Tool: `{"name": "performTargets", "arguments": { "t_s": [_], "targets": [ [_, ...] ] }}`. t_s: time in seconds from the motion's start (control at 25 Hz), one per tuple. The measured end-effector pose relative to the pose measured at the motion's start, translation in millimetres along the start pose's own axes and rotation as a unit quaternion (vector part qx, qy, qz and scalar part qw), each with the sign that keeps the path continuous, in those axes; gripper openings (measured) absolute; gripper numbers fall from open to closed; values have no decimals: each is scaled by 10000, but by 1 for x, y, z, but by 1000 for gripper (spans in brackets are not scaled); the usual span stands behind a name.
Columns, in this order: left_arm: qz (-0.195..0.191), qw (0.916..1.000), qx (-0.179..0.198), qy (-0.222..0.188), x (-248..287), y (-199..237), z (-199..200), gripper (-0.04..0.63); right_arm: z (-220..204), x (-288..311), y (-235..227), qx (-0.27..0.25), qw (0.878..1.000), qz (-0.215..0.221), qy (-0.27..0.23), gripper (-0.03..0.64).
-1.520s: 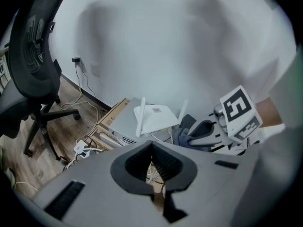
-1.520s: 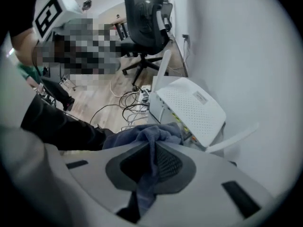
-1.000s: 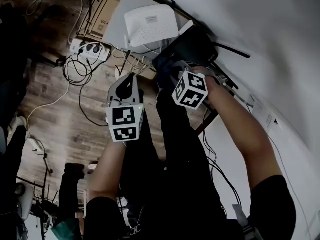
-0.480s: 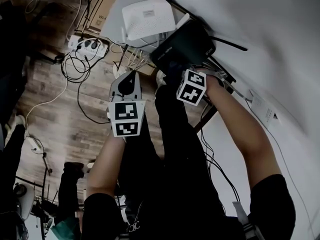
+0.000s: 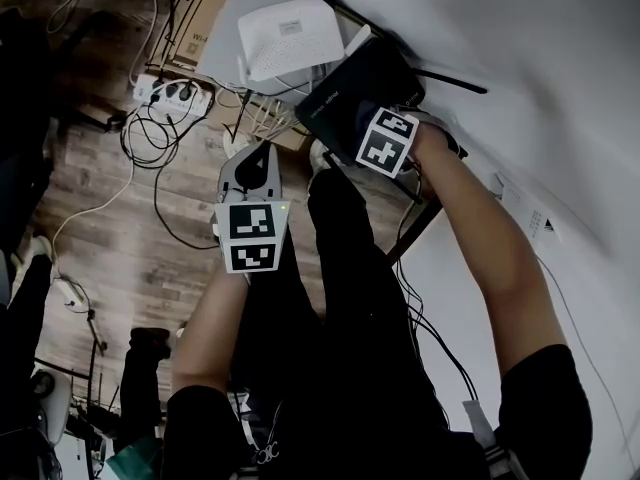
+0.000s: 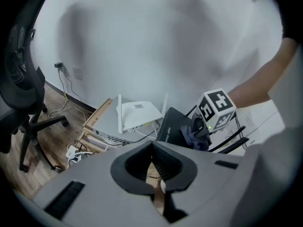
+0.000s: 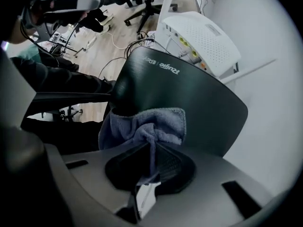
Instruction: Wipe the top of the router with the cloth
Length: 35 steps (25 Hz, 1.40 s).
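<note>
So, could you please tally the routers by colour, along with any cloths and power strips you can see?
Black router: 1
White router: 1
Cloth: 1
Power strip: 1
Total: 4

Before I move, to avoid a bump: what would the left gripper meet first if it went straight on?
Probably the white plastic router with upright antennas, beside the black router; the left gripper is shut and empty. Depth is unclear.
</note>
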<state>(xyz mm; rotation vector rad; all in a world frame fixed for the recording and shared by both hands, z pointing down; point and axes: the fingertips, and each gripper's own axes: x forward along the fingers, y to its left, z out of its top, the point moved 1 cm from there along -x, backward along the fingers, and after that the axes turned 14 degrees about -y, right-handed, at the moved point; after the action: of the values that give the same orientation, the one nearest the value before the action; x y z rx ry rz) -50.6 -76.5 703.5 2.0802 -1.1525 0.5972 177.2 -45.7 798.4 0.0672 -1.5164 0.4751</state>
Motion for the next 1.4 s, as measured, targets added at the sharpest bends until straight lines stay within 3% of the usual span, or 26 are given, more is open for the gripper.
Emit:
{"name": "performTargets", "arguments": {
  "t_s": [0.16, 0.56, 0.84, 1.12, 1.28, 1.4],
  "targets": [
    [13, 10000, 22, -20, 0, 5, 3, 3, -7, -2, -14, -54, 9993, -79, 349, 23],
    [122, 9998, -142, -25, 3, 18, 1, 3, -34, -8, -65, -453, 9842, -951, 1423, 23],
    [16, 10000, 24, -10, 7, 13, 6, 3, -43, -9, -83, -308, 9770, -1393, 1585, 23],
    [-81, 9998, 188, -54, 10, 15, 17, 3, -46, -13, -96, 653, 9770, -1827, 881, 23],
    [-62, 9998, 170, -55, 8, 17, 19, 3, -26, -26, -116, 1608, 9596, -2309, 65, 22],
    [-76, 9998, 190, -32, 8, 16, 16, 3, 7, -33, -125, 1538, 9568, -2440, -367, 21]
  ]
}}
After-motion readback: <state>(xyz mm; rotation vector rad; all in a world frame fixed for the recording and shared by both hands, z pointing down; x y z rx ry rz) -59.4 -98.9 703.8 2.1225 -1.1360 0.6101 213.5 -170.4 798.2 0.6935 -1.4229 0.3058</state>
